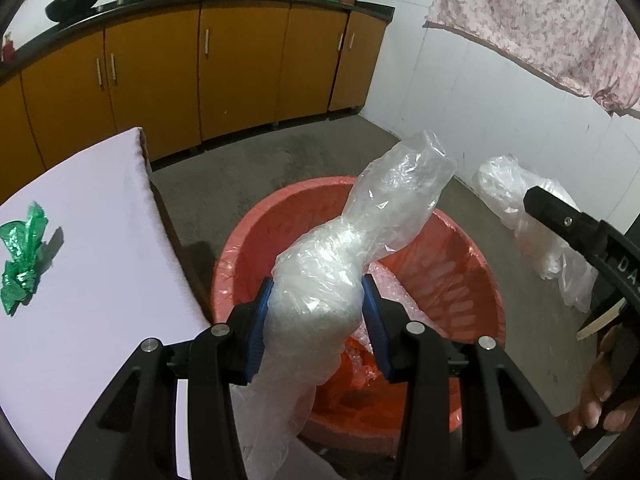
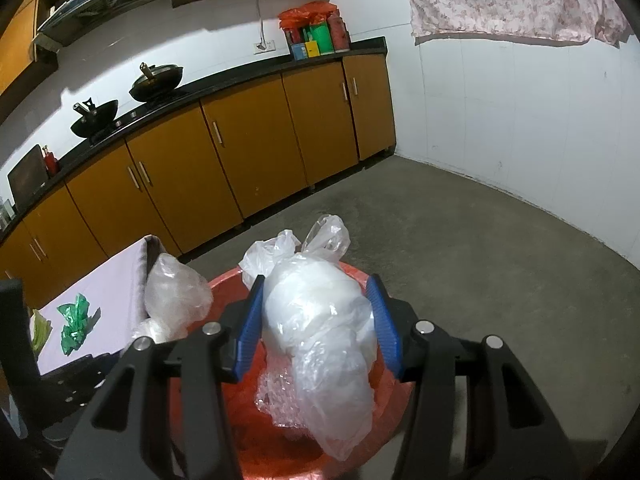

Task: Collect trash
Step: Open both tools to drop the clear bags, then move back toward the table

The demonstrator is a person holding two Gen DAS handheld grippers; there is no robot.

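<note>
left wrist view: the left gripper [image 1: 318, 312] is clamped on a clear plastic bundle [image 1: 340, 264], the blue pads [image 1: 256, 332] pressed into both sides of it, and the bundle is held above the red bin [image 1: 256, 224] at the centre. its twisted end sticks up toward 1 o'clock and hides part of the far rim. bubble wrap [image 1: 394, 288] is seen inside the bin. at 9 o'clock a table with a pale cloth [image 1: 100, 240] carries a green wrapper [image 1: 24, 256]. at 3 o'clock the right gripper [image 1: 568, 224] is seen from the side, with a white plastic bag [image 1: 516, 196] beyond it (a hand [image 1: 600, 392] shows at 4 o'clock). orange cabinets [image 1: 240, 64] run across 12 o'clock.

right wrist view: the right gripper [image 2: 318, 320] is closed on a white plastic bag [image 2: 320, 312], pads against both sides, over the red bin [image 2: 224, 284], whose inside is largely covered by it. the other clear bundle [image 2: 176, 292] is seen at 9 o'clock, the green wrapper [image 2: 74, 324] farther left on the cloth [image 2: 108, 280].
</note>
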